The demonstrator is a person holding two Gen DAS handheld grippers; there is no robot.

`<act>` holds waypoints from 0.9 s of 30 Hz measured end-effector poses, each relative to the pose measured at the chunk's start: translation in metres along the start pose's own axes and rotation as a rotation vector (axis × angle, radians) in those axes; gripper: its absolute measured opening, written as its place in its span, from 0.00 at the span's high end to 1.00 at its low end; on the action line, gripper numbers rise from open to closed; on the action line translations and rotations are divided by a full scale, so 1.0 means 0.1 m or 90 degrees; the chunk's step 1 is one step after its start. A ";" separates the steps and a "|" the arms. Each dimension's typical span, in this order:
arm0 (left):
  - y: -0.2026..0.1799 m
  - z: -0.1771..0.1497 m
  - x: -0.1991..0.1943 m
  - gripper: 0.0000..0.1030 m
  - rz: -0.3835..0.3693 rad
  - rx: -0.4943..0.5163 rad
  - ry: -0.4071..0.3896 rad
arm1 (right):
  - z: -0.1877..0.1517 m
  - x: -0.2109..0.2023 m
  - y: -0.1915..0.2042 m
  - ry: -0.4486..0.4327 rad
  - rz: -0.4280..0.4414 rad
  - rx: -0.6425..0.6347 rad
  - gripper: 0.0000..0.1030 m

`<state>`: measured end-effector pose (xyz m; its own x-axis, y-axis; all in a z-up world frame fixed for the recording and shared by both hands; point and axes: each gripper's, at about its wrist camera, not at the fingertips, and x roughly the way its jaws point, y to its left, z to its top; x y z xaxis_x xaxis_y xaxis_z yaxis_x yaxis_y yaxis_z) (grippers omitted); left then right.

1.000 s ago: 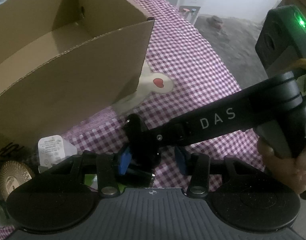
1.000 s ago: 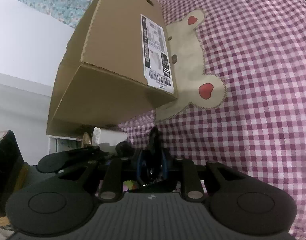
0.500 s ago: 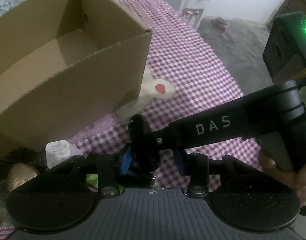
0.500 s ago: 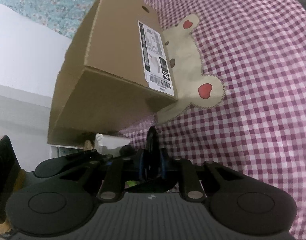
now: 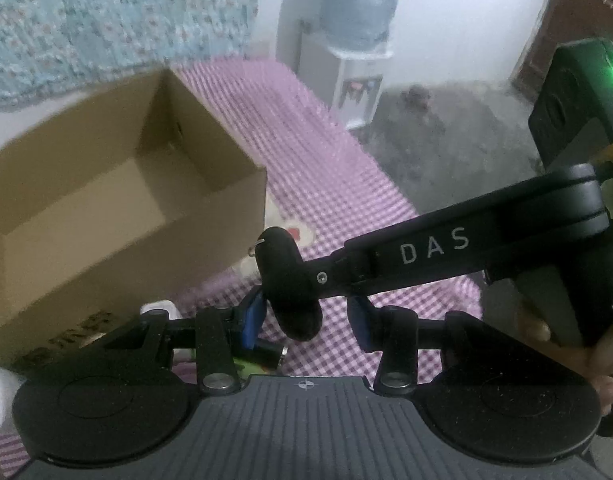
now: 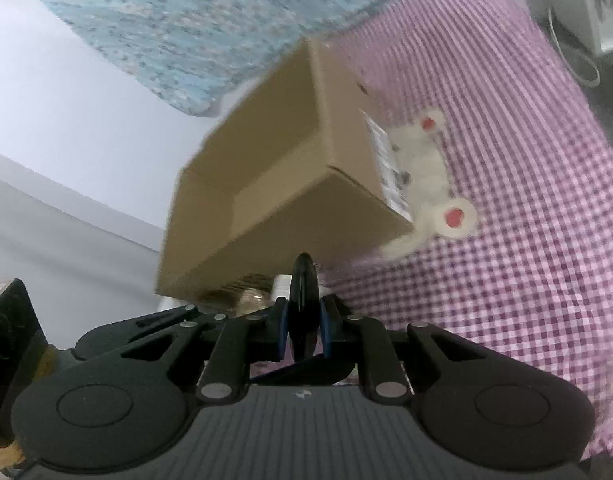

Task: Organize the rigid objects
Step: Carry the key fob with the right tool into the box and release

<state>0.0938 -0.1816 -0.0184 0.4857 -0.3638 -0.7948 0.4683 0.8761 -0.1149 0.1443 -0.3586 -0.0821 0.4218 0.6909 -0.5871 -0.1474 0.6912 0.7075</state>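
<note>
Two claws: right claw (image 6: 302, 328) clamped on black object (image 6: 302, 304) | left claw (image 5: 306, 320) apart | gingham cloth (image 5: 346, 184) | cardboard box (image 5: 118, 216)

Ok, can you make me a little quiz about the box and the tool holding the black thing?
1. True or false: the cardboard box has a lid closed over its top.
2. Pick one. The right tool is: A) wide open with nothing in it; B) shut on a flat black object; C) gripping the edge of the box.
3. Fill the gap: the purple and white cloth under the box has a ______ pattern.

Key: 1 false, the box is open on top. 2 B. 3 checked.
</note>
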 end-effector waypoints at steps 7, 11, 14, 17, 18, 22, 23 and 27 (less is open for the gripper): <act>0.13 0.08 -0.56 0.57 0.035 -0.015 -0.087 | 0.06 -0.20 0.69 -0.048 0.025 -0.075 0.83; 0.40 0.17 -0.75 0.57 0.077 -0.044 -0.108 | 0.25 -0.02 1.04 -0.040 0.061 -0.113 0.83; 0.68 0.25 -0.76 0.57 0.106 -0.074 -0.097 | 0.49 0.27 1.25 -0.004 0.087 -0.118 0.83; 1.03 0.34 -0.68 0.57 0.127 -0.110 -0.068 | 0.74 0.67 1.36 0.047 0.099 -0.100 0.83; 1.14 0.34 -0.64 0.57 0.131 -0.123 -0.056 | 0.83 0.82 1.37 0.065 0.099 -0.090 0.83; 1.59 0.45 -0.32 0.57 0.147 -0.182 -0.001 | 1.12 1.43 1.33 0.134 0.086 -0.044 0.83; 1.65 0.43 -0.28 0.57 0.150 -0.192 0.007 | 1.17 1.57 1.30 0.148 0.083 -0.030 0.83; 1.90 0.40 -0.07 0.57 0.171 -0.234 0.046 | 1.32 2.08 1.16 0.194 0.068 0.024 0.83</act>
<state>0.2088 -0.0257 -0.0110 0.4952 -0.0976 -0.8633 0.0333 0.9951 -0.0934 0.3333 -0.1624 -0.0699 0.1168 0.7950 -0.5952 -0.1411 0.6065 0.7824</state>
